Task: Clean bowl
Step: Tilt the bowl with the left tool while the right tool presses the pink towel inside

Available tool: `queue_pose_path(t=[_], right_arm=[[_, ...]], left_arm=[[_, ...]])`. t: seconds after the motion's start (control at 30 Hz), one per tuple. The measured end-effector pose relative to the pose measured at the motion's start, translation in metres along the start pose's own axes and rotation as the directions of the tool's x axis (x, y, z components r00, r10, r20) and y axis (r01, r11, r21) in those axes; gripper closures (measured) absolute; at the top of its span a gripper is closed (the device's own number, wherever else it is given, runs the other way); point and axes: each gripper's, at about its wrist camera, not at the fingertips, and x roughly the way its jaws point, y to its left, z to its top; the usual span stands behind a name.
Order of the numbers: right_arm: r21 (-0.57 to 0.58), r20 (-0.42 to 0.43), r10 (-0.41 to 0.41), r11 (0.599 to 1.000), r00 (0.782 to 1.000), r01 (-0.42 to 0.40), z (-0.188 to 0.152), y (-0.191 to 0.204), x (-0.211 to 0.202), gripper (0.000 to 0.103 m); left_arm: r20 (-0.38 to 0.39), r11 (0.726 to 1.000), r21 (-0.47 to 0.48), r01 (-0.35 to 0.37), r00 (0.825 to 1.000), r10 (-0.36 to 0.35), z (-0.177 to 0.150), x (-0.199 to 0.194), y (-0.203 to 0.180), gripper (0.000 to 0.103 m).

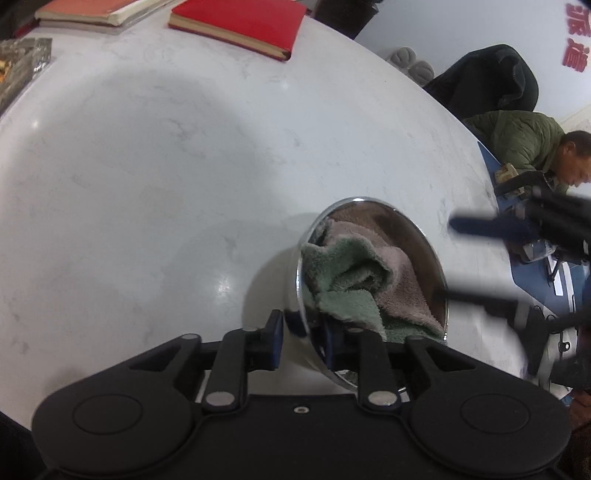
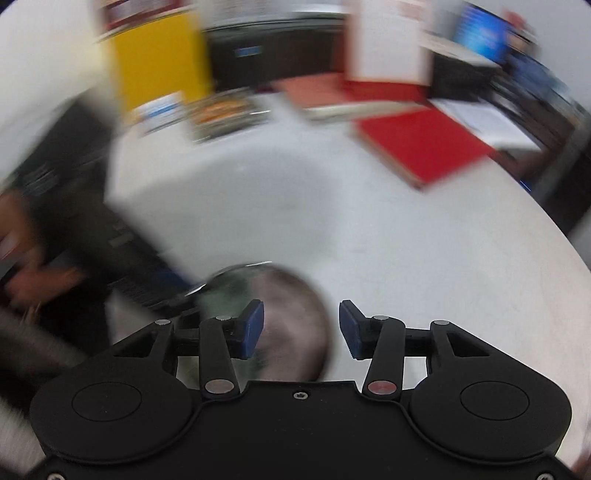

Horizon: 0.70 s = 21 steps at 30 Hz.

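A shiny steel bowl (image 1: 291,295) stands tilted on the white marble table (image 1: 147,166), with a green and dusty-pink cloth (image 1: 354,280) crumpled inside it. My left gripper (image 1: 303,334) is shut on the bowl's near rim, one blue pad outside the wall and one inside. My right gripper (image 1: 465,262) is a blur just right of the bowl, its fingers apart and empty. In the blurred right wrist view, the right gripper (image 2: 301,325) hovers open above the cloth (image 2: 291,347) and the bowl (image 2: 236,271). The left gripper (image 2: 122,251) and the hand (image 2: 29,280) holding it are at the left.
A red book (image 1: 240,26) and a stack of books (image 1: 92,11) lie at the table's far side, with a foil-lined tray (image 1: 18,62) at the far left. A person in a green jacket (image 1: 524,144) sits beyond the table's right edge. The red book (image 2: 424,147) also shows far right.
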Motion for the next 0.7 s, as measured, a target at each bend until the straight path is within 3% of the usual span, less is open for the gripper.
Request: queue_pose_path(t=[0.03, 0.17, 0.27, 0.47, 0.57, 0.7], right_arm=[[-0.069, -0.041, 0.009, 0.998, 0.999, -0.012, -0.002, 0.012, 0.007, 0.053], [-0.152, -0.101, 0.018, 0.988, 0.995, -0.034, 0.0, 0.016, 0.044, 0.053], [-0.144, -0.104, 0.033, 0.988, 0.994, -0.048, 0.005, 0.007, 0.059, 0.054], [-0.104, -0.134, 0.015, 0.994, 0.991, -0.029, 0.002, -0.013, 0.07, 0.076], [-0.087, -0.186, 0.072, 0.992, 0.98, -0.089, -0.006, -0.01, 0.066, 0.076], [-0.111, -0.151, 0.075, 0.99, 0.986, -0.093, -0.001, -0.005, 0.069, 0.076]], left_arm=[[0.003, 1.0, -0.008, -0.004, 1.0, 0.004, 0.0, 0.0, -0.001, 0.086], [0.005, 0.998, -0.057, -0.027, 1.0, 0.028, 0.001, 0.0, -0.001, 0.088], [0.016, 0.995, -0.082, -0.058, 0.998, 0.059, -0.003, -0.003, -0.005, 0.088], [0.033, 0.989, -0.124, -0.082, 0.996, 0.087, -0.008, -0.004, -0.007, 0.088], [0.008, 0.988, -0.121, -0.1, 0.995, 0.101, -0.009, -0.001, -0.008, 0.09], [-0.015, 0.987, -0.109, -0.118, 0.993, 0.117, -0.012, 0.001, -0.009, 0.089]])
